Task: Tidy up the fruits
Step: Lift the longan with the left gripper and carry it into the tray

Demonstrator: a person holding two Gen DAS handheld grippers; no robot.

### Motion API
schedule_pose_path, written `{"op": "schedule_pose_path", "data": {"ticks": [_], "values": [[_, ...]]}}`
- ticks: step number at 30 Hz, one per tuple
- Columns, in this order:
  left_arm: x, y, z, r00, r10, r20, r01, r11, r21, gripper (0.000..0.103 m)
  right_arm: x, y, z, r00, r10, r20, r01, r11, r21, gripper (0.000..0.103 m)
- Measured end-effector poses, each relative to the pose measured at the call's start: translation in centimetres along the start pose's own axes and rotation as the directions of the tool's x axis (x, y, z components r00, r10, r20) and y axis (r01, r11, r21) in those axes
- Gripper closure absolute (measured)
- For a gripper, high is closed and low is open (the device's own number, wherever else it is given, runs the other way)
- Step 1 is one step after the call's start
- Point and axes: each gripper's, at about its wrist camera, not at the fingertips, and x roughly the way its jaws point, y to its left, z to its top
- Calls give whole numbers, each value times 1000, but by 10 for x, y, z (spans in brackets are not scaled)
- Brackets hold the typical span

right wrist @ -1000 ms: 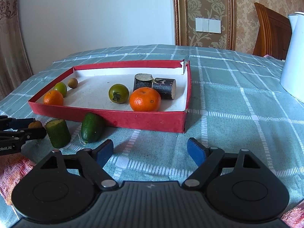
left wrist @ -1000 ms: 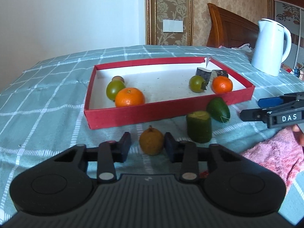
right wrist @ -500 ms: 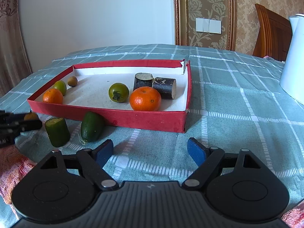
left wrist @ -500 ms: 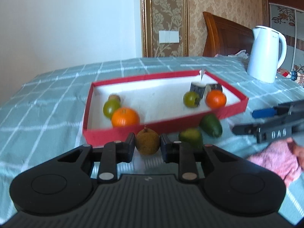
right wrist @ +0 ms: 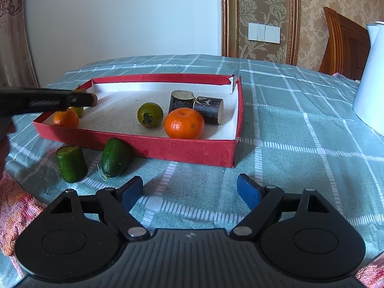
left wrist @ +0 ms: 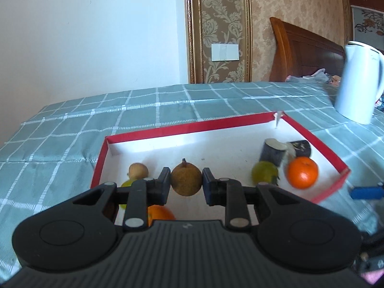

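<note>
The left gripper is hiding most of a green fruit and an orange behind its own body, and the white kettle is running off the frame edge. That gripper is clamping a brown round fruit between its pads, hanging over the red tray. The right gripper is sitting wide apart, gripping nothing, over the checked cloth near two cucumber pieces.

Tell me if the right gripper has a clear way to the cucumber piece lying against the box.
Probably yes. The right gripper is open and empty, and the cucumber piece lies just ahead to its left on bare cloth, outside the box. Only the cut cucumber stands beside it.
</note>
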Motion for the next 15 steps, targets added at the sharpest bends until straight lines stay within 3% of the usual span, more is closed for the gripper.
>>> {"op": "schedule_pose_path", "data": {"ticks": [15], "values": [[48, 4, 2, 994, 51, -92, -53, 998, -23, 78, 1, 4, 0, 1000, -9, -4, 9, 1000, -13, 17]]}}
